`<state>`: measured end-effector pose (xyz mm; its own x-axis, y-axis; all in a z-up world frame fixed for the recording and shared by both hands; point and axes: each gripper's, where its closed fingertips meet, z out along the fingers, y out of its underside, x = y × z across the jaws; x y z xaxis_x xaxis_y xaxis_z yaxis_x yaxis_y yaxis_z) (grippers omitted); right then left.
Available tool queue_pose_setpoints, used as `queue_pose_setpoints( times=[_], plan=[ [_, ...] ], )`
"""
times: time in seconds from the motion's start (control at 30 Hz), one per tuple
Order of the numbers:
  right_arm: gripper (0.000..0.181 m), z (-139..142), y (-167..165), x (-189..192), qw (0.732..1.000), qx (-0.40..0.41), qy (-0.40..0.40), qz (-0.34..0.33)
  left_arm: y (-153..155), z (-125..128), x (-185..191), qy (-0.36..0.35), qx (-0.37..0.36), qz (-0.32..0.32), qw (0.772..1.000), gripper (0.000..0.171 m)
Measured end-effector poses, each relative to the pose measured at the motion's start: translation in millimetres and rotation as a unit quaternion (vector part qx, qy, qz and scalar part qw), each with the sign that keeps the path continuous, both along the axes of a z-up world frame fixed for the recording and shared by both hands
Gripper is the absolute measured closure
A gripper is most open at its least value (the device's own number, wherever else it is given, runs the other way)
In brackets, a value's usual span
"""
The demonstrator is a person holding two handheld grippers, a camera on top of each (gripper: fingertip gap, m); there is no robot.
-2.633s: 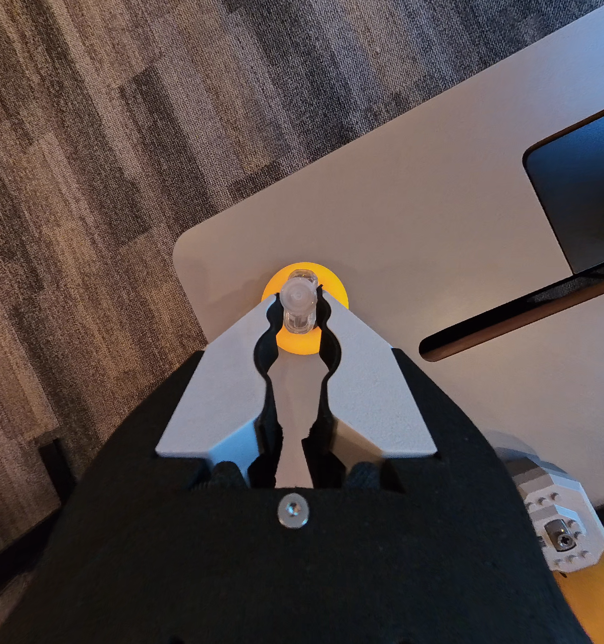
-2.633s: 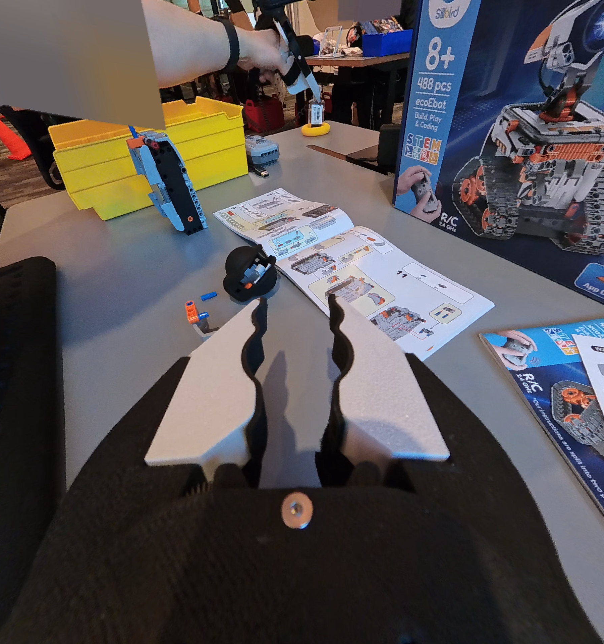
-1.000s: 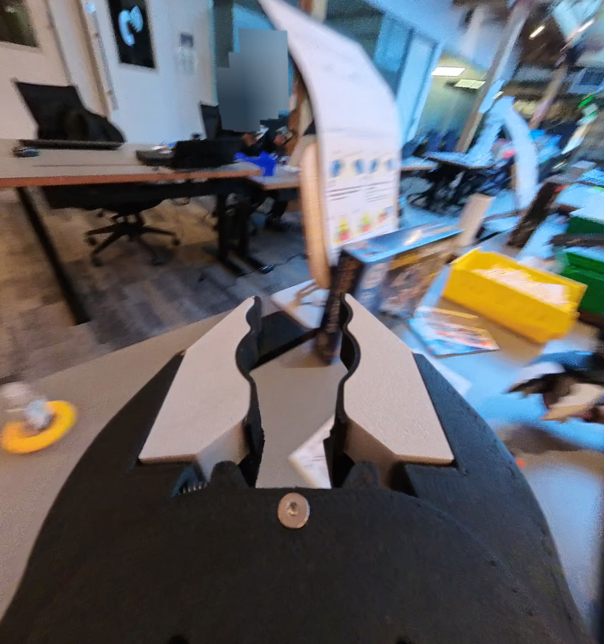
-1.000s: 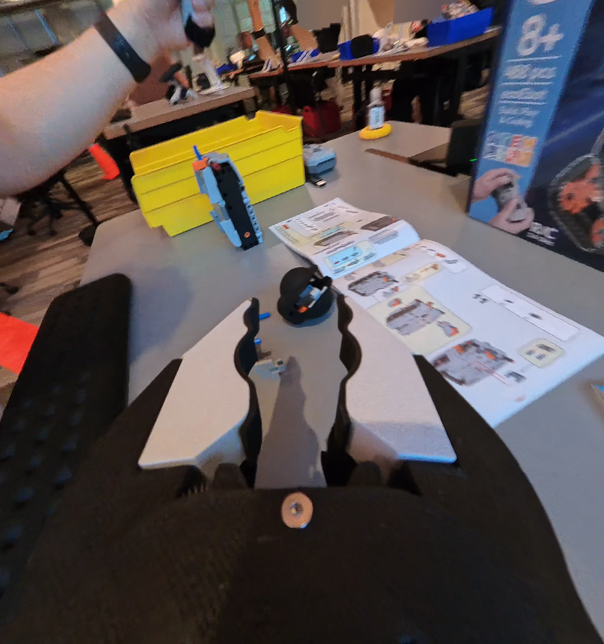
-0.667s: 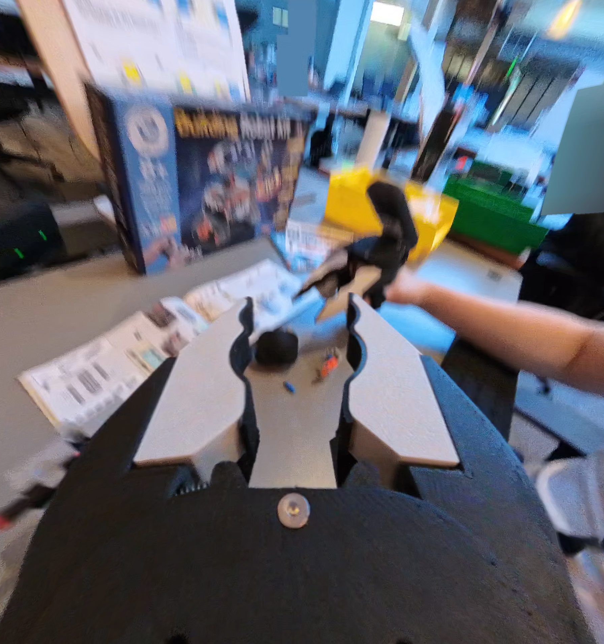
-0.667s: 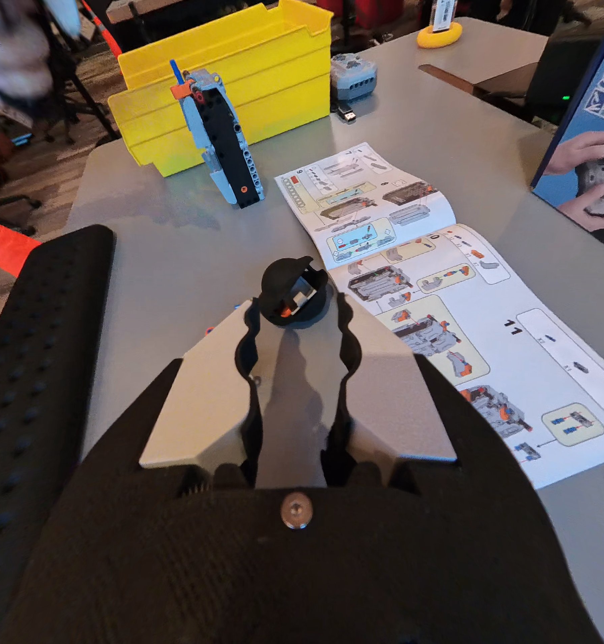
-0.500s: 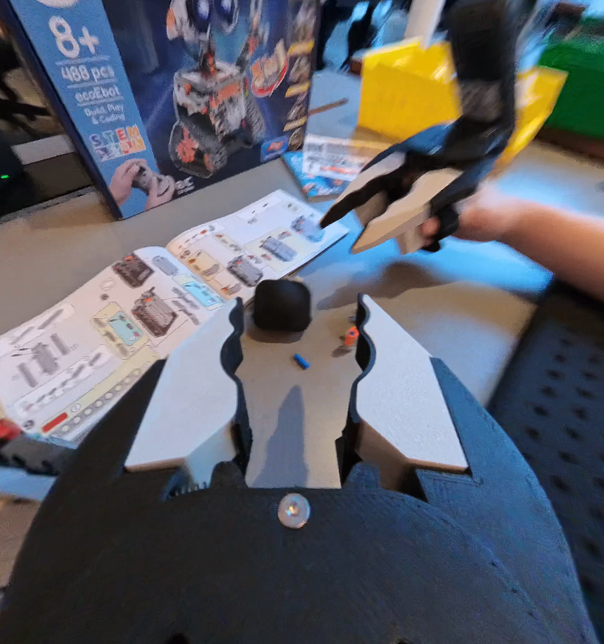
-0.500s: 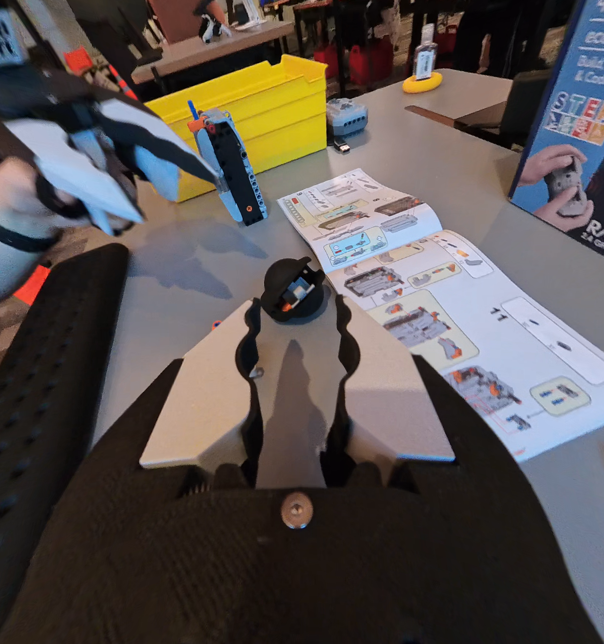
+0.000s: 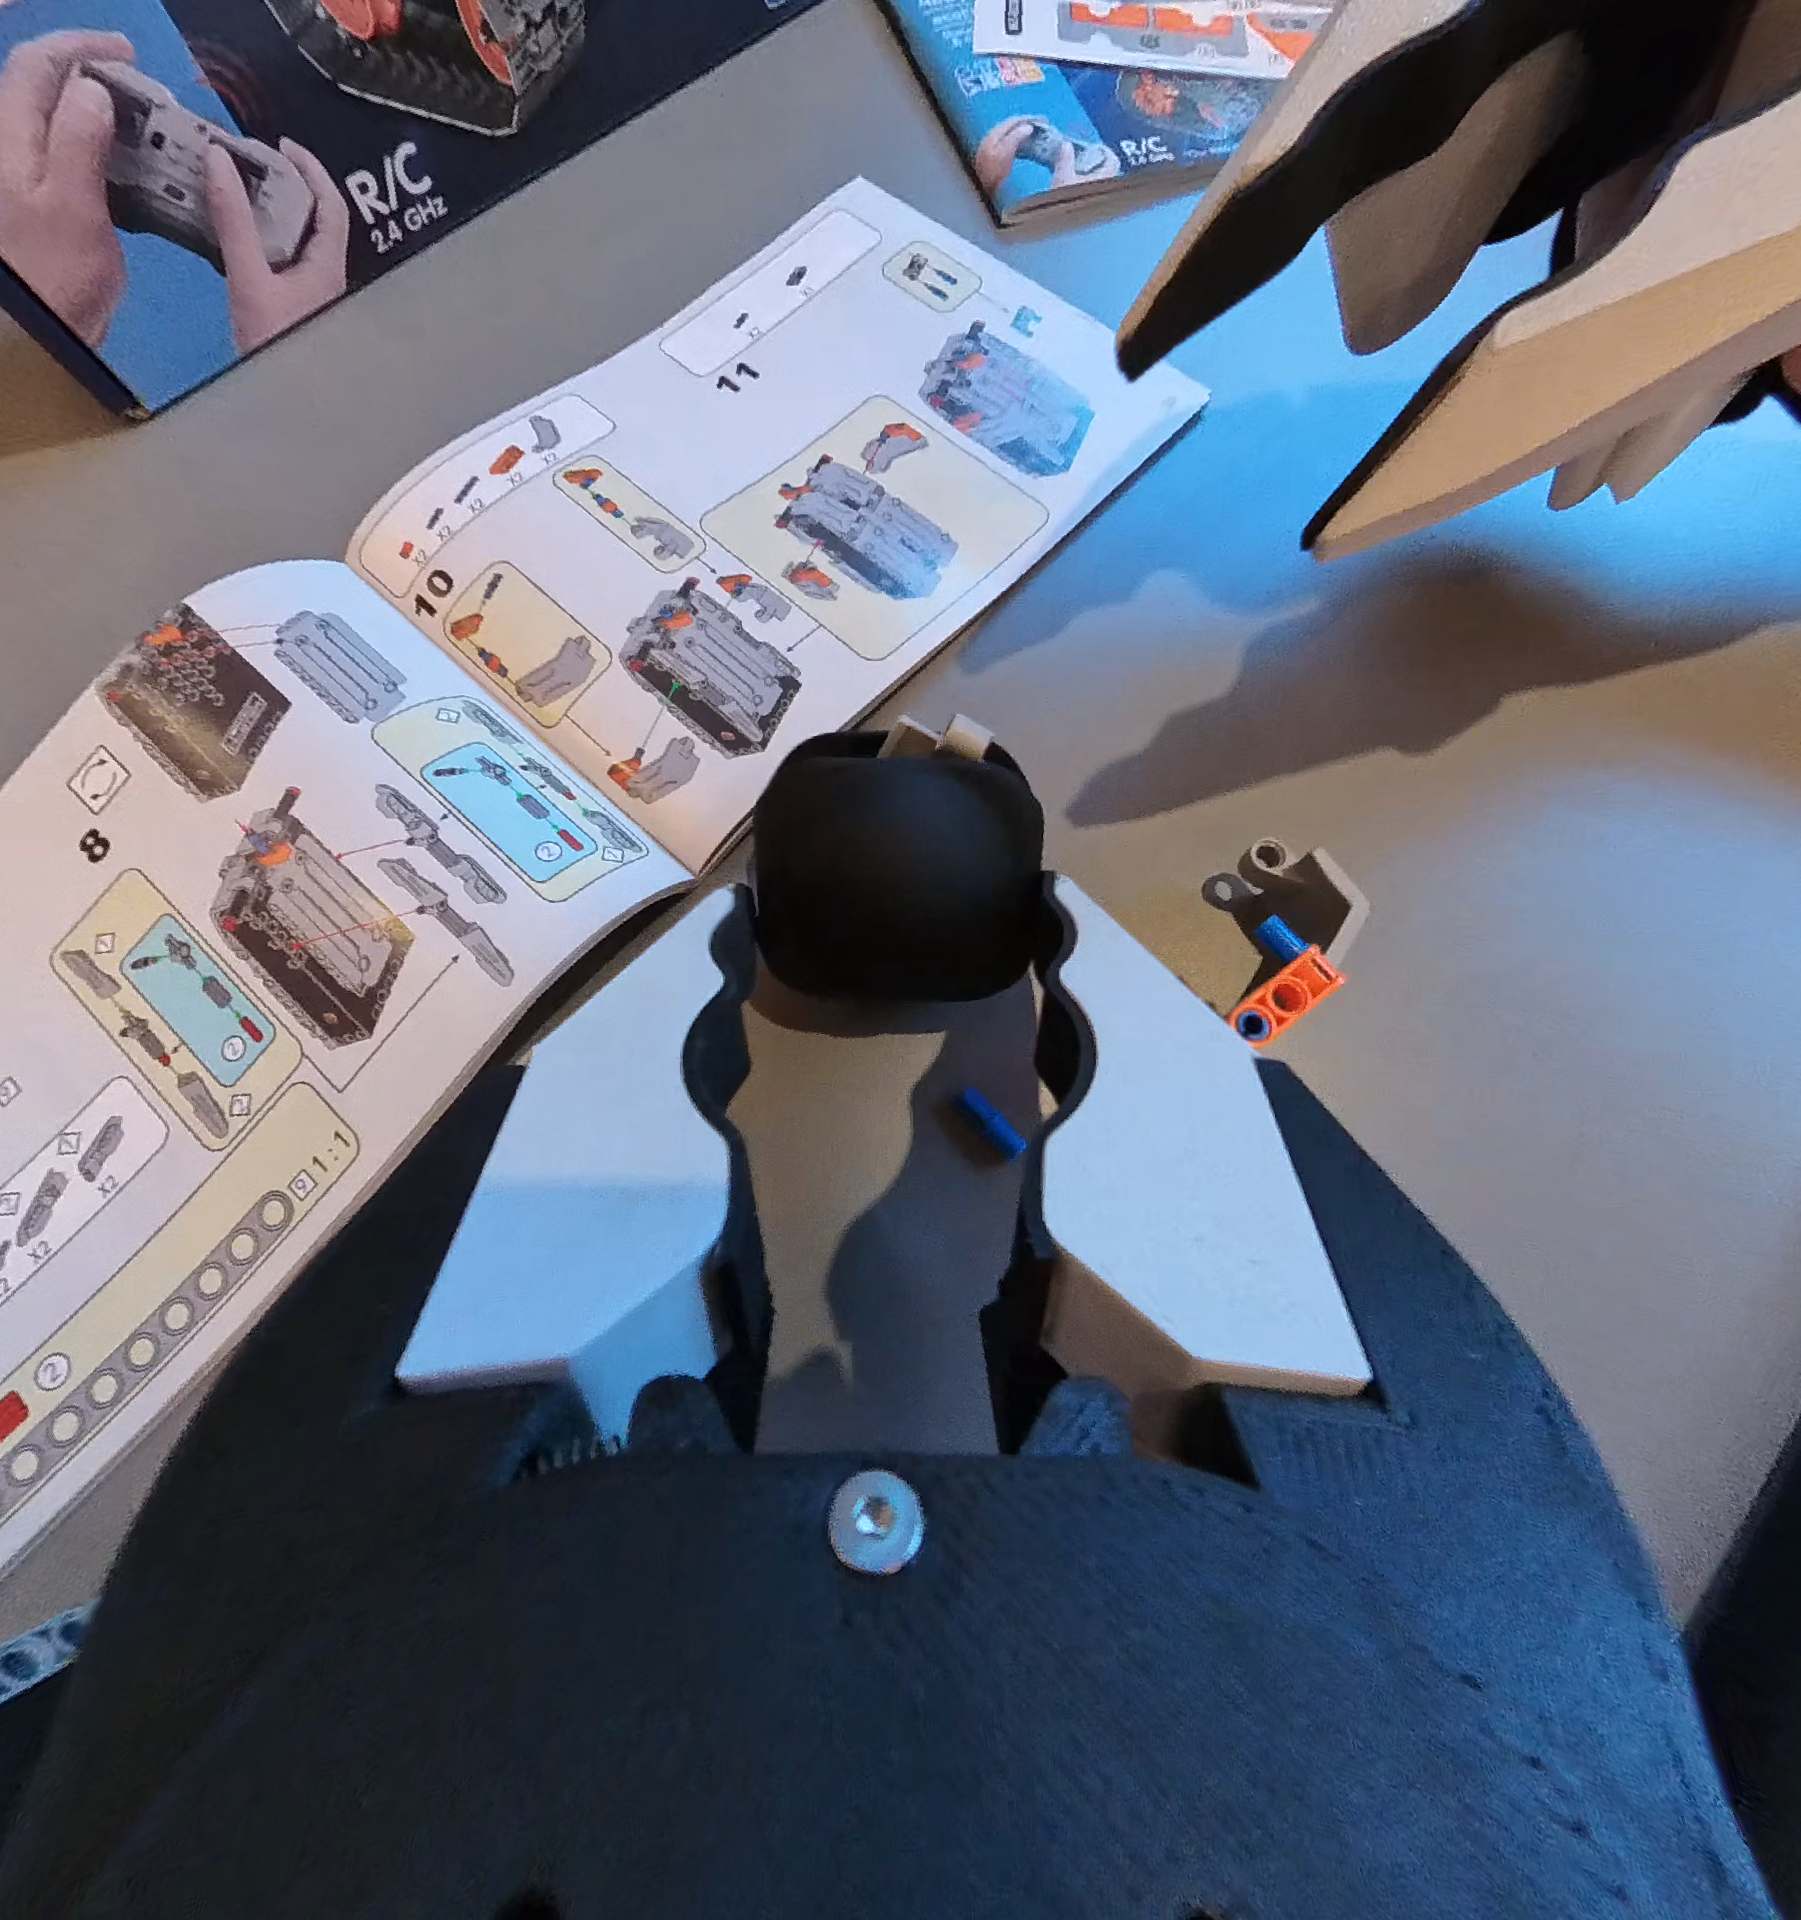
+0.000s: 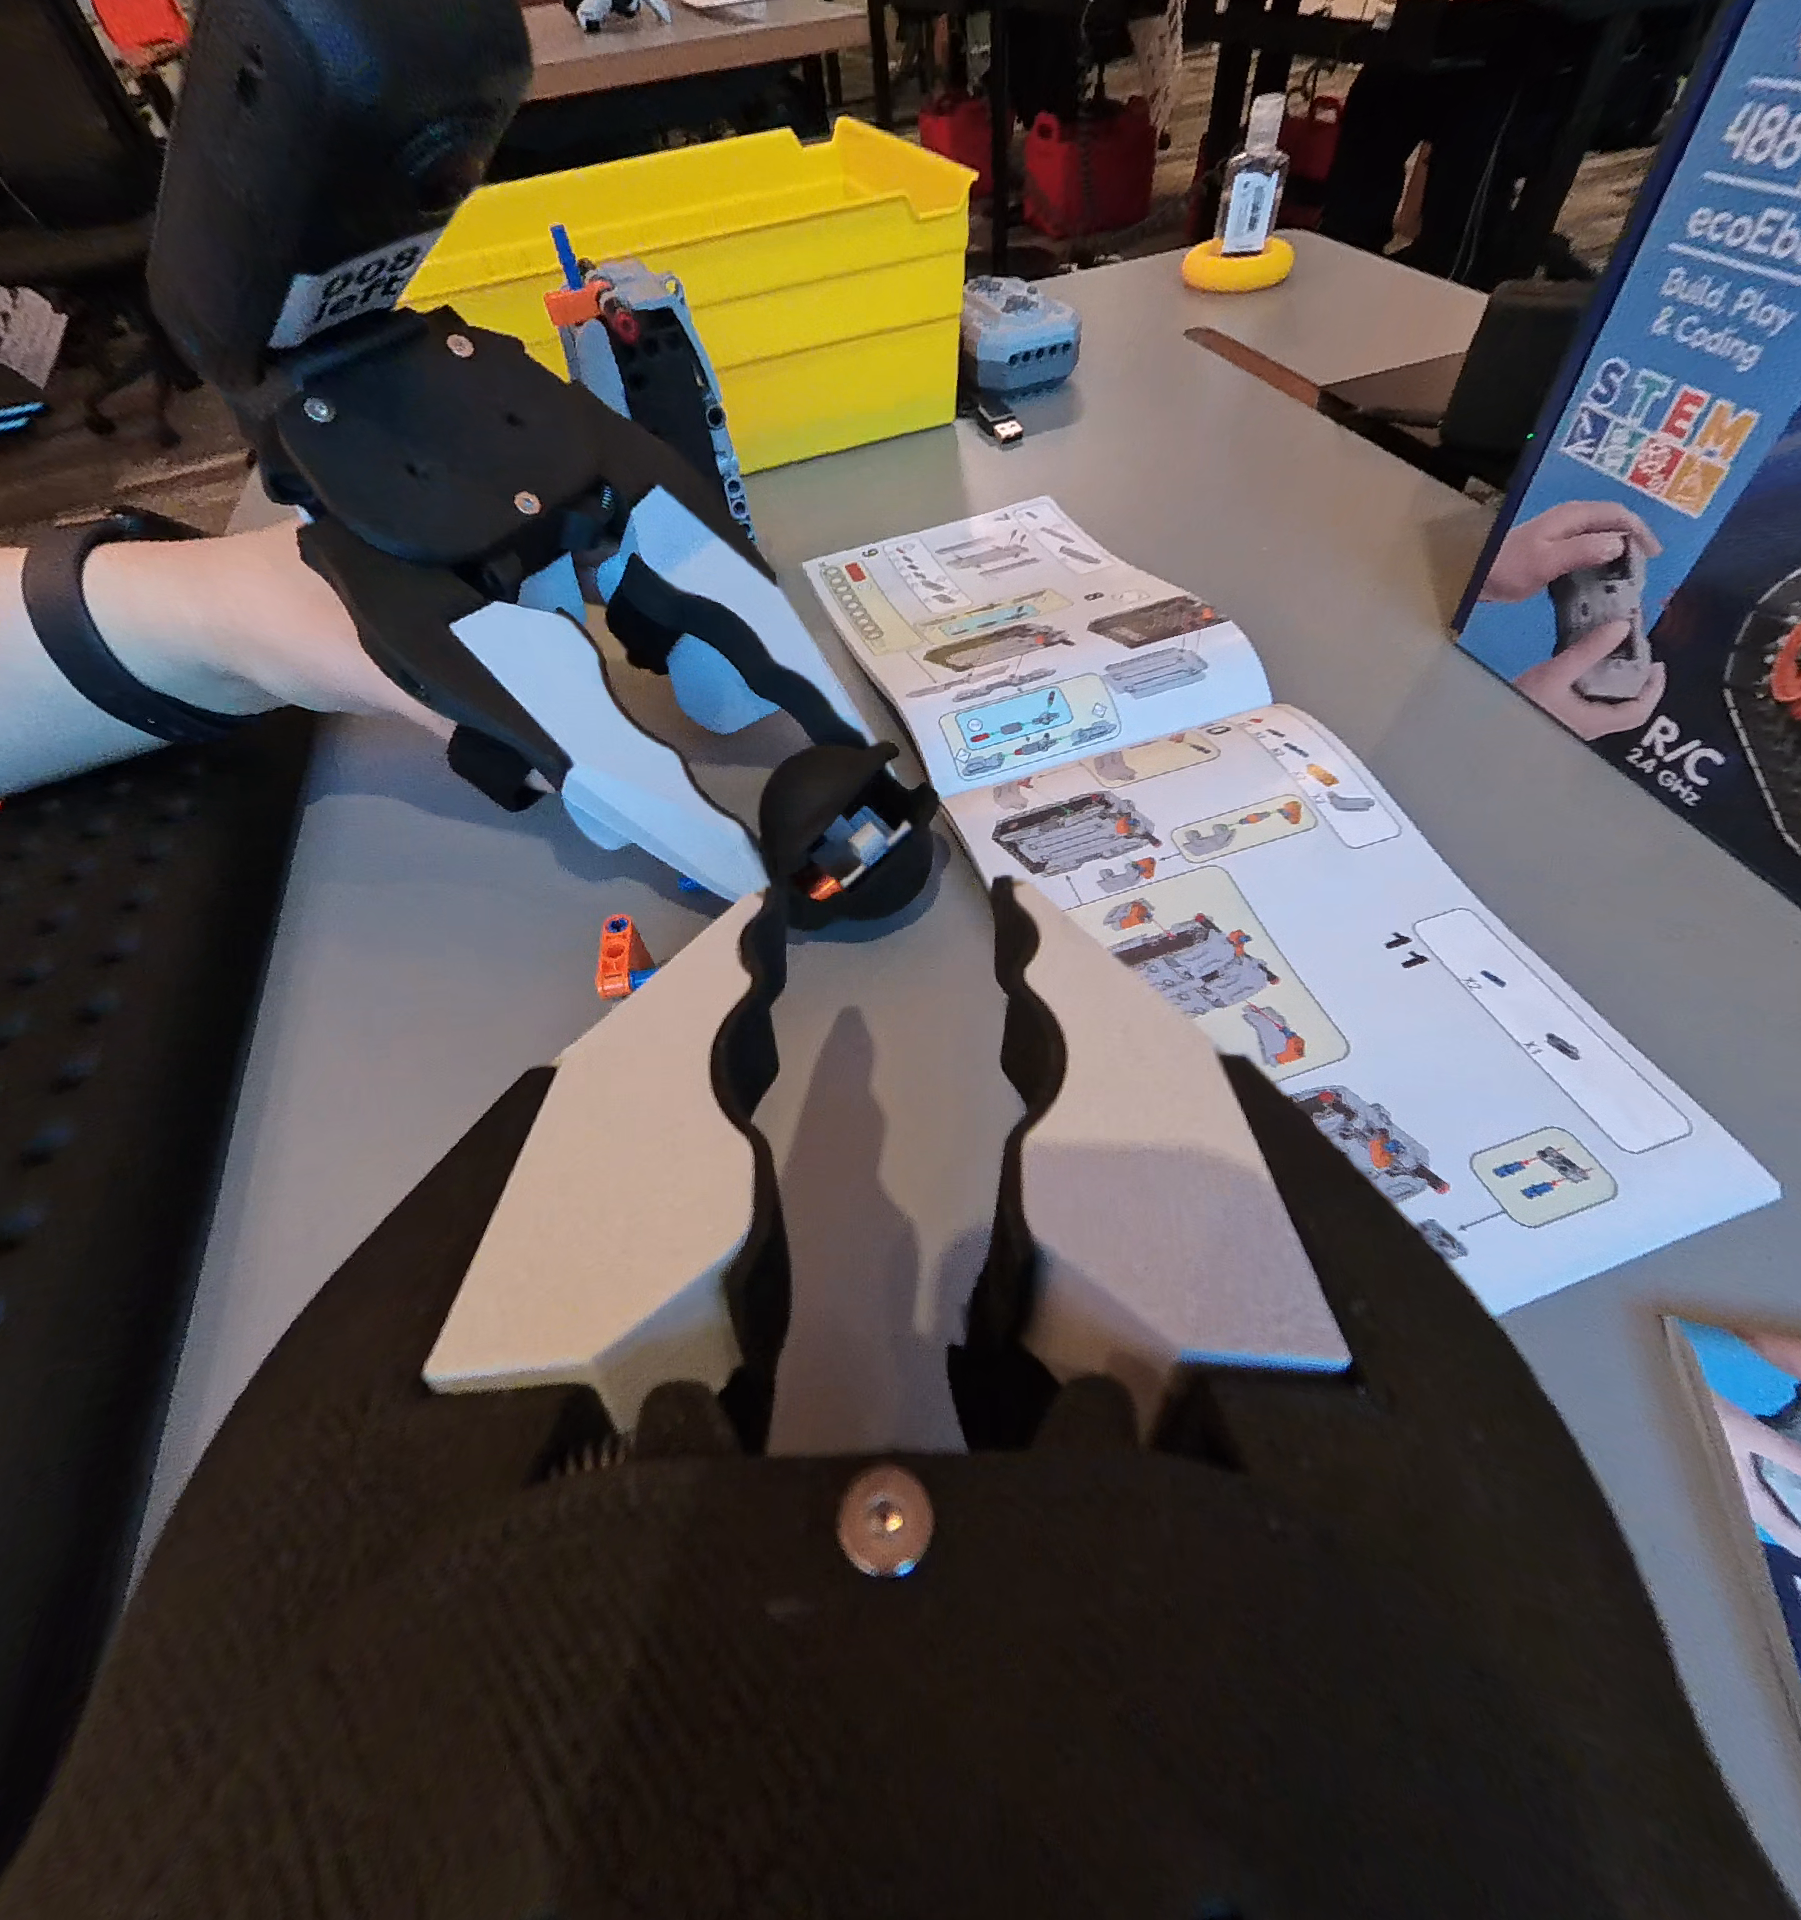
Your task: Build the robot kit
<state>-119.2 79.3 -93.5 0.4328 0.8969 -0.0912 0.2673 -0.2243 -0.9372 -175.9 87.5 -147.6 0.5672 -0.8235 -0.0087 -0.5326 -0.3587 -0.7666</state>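
My open left gripper [image 9: 891,914] brackets a black rounded piece [image 9: 896,878] beside a printed instruction booklet [image 9: 522,727] on the worktop [image 9: 1498,1091]; my right gripper [image 10: 880,914] hovers open.

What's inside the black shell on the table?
The right wrist view looks into the black shell: grey, white and orange pieces sit inside. Deeper contents are hidden. The open left gripper flanks it.
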Motion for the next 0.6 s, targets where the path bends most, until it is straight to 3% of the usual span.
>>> queue_pose_setpoints(
  times=[0.1,0.17,0.23,0.37,0.43,0.5,0.6],
  plan=[
    [0.142,1,-2,-1,1.0,-0.011,0.008,0.005,5,17,-2,-0.016,0.049,0.005,0.999,0.121],
    [0.142,14,-5,-2,0.998,-0.02,0.051,0.013,-4,52,5,-0.069,0.106,-0.026,0.992,0.122],
    [0.141,39,-11,-5,0.988,-0.052,0.142,0.033,-23,97,15,-0.137,0.163,-0.066,0.975,0.125],
    [0.138,103,-27,8,0.905,-0.158,0.381,0.105,-55,155,26,-0.247,0.162,-0.113,0.949,0.132],
    [0.139,118,-25,21,0.881,-0.158,0.433,0.106,-68,176,27,-0.31,0.134,-0.145,0.93,0.132],
    [0.14,114,-22,23,0.896,-0.145,0.41,0.092,-63,178,24,-0.326,0.107,-0.137,0.929,0.132],
    [0.139,90,-19,14,0.924,-0.156,0.34,0.076,-47,154,22,-0.308,0.096,-0.125,0.938,0.133]
  ],
)
